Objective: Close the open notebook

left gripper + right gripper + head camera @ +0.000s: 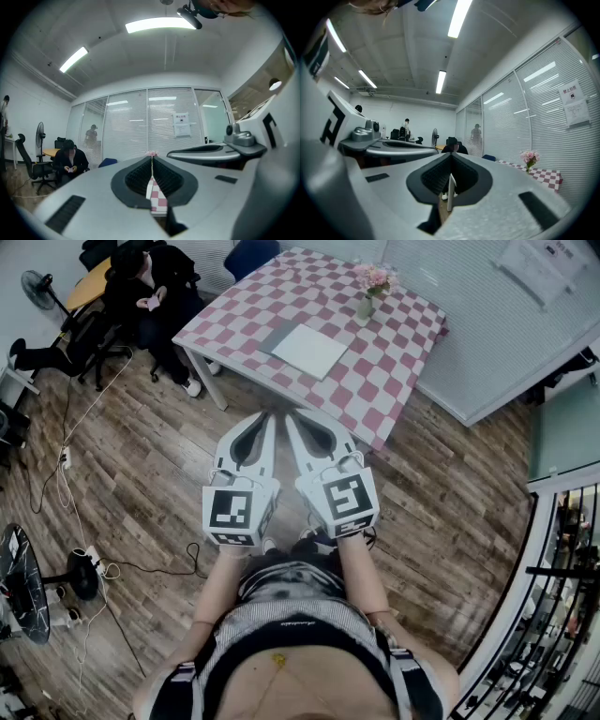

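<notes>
Black ribbed pads (137, 178) line both pairs of jaws; the left gripper (151, 157) has its jaws pressed together with nothing between them, only a sliver of checked cloth showing past the slit; the right gripper (450, 155) likewise has its jaws closed and empty. Both white two-jaw tools are held level, side by side with tips close together, over the brown wood-plank floor (141, 474); each carries one marker cube (236, 512) of black-and-white squares at its rear. Ahead of the tips, and well apart from them, stands one table draped in a pink-and-white checked cloth, the surface (398, 367); on it lies the one open notebook (309, 351), flat, with a blank white page uppermost and a grey leaf or cover along its left edge. Near it stands one small pale vase of pink flowers (367, 298). One person in black (141, 287) sits off to the table's left; two fans stand on the floor, a pale standing fan (39, 289) and a black fan (19, 582). One white notice (180, 125) hangs on the blinds; its print is too small to read.
</notes>
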`<state>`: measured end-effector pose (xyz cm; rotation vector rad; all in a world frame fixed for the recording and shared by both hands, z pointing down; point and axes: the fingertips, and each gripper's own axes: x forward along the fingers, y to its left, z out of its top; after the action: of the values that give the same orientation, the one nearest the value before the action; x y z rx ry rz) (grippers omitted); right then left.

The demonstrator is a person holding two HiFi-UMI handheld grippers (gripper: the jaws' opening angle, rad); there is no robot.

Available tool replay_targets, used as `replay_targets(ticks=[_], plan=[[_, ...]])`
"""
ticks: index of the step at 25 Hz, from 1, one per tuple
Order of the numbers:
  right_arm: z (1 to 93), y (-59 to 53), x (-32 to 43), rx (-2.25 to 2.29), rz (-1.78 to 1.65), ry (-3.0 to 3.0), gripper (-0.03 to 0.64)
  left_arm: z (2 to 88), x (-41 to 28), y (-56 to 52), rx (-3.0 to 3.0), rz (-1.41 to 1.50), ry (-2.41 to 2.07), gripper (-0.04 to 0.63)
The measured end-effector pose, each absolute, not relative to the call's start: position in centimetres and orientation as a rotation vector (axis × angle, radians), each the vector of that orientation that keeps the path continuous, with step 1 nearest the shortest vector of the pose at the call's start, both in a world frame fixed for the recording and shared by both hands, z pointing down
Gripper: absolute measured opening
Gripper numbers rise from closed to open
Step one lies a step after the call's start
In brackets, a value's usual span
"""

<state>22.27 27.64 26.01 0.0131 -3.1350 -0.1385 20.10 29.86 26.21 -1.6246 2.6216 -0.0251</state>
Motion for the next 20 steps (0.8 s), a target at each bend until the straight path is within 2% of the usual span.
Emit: replay_targets(ticks=[3, 6, 9, 11, 20], plan=[[25.7, 27.3, 22.9, 0.012, -0.117, -3.156, 0.000, 26.0, 20.5, 29.6, -1.606, -0.014, 2.624, 0.014], [25.7, 26.8, 23.4, 0.010, -0.115, -3.158, 0.054, 26.0, 21.0, 29.2, -1.614, -0.003, 2.632, 0.014], [26.0, 26.3, 23.7, 0.005, -0.109, -3.157, 0.054, 26.5, 21.4, 28.6, -1.631, -0.007, 2.666, 0.020], [26.2, 25.8, 24.0, -0.001, -0.111, -3.152, 0.054, 27.0, 21.5, 28.2, -1.626, -0.005, 2.657, 0.078], [27.3, 24.1, 24.1, -0.060, -0.096, -3.146, 0.054, 27.5, 21.8, 26.4, -1.605, 0.027, 2.698, 0.083]])
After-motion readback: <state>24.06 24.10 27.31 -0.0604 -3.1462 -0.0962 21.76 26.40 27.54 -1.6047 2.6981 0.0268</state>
